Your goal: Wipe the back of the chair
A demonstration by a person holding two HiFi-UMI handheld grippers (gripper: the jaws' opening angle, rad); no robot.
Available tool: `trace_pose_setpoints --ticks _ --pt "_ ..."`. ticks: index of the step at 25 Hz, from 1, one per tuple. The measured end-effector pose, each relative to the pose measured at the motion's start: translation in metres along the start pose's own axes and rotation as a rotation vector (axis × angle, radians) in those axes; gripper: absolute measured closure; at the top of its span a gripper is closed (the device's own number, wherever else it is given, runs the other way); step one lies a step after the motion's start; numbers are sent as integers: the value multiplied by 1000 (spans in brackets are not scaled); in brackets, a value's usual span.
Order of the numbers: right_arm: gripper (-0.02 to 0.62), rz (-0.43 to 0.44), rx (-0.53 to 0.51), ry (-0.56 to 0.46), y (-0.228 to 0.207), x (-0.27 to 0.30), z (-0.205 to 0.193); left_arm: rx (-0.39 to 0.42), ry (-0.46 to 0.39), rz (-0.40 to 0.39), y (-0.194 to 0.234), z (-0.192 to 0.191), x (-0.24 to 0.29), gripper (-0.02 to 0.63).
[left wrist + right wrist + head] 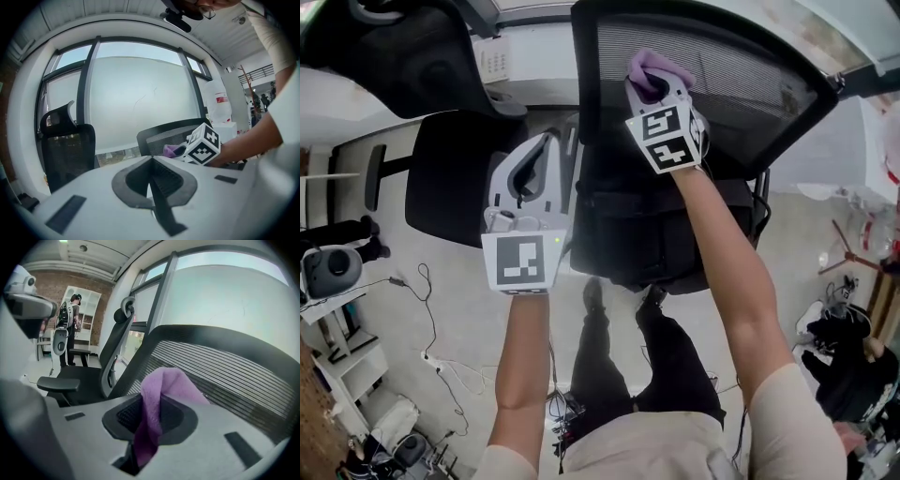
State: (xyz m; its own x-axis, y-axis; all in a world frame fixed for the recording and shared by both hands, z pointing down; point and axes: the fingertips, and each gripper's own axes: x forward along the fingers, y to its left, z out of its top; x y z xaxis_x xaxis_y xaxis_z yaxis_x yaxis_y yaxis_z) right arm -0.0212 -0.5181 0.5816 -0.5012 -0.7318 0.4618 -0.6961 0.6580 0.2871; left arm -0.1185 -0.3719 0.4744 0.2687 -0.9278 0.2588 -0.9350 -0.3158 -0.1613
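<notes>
A black office chair with a grey mesh back (pixel 741 66) stands in front of me, its mesh (pixel 225 376) filling the right gripper view. My right gripper (pixel 654 82) is shut on a purple cloth (pixel 656 67), and the cloth (pixel 157 404) lies against the mesh near its upper left part. My left gripper (pixel 546 150) hangs shut with nothing in it, left of the chair back's left edge and apart from it. The left gripper view shows the chair back (pixel 168 136) and the cloth (pixel 172 150) beyond the shut jaws.
A second black chair (pixel 450 169) stands to the left, close to my left gripper, with its back (pixel 65 150) near a large window (pixel 140 98). Cables (pixel 441 356) lie on the floor. A person (pixel 72 324) stands far off by white shelves.
</notes>
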Motion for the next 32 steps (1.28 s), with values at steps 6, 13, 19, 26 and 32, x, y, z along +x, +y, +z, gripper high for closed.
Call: trace_pose_setpoints --ticks 6,13,19,26,32 --pt "531 7 10 -8 -1 1 0 4 2 -17 -8 0 9 598" --pt "532 -42 36 -28 -26 -21 -6 21 -1 -51 -29 9 24 598" --pt "532 -215 124 18 -112 -82 -62 42 -26 -127 -77 33 52 598" --pt "532 -432 243 63 -199 -175 -137 54 -29 -239 -153 42 79 598" --pt "532 -440 256 70 -207 -185 -145 55 -32 -262 -173 48 86 598"
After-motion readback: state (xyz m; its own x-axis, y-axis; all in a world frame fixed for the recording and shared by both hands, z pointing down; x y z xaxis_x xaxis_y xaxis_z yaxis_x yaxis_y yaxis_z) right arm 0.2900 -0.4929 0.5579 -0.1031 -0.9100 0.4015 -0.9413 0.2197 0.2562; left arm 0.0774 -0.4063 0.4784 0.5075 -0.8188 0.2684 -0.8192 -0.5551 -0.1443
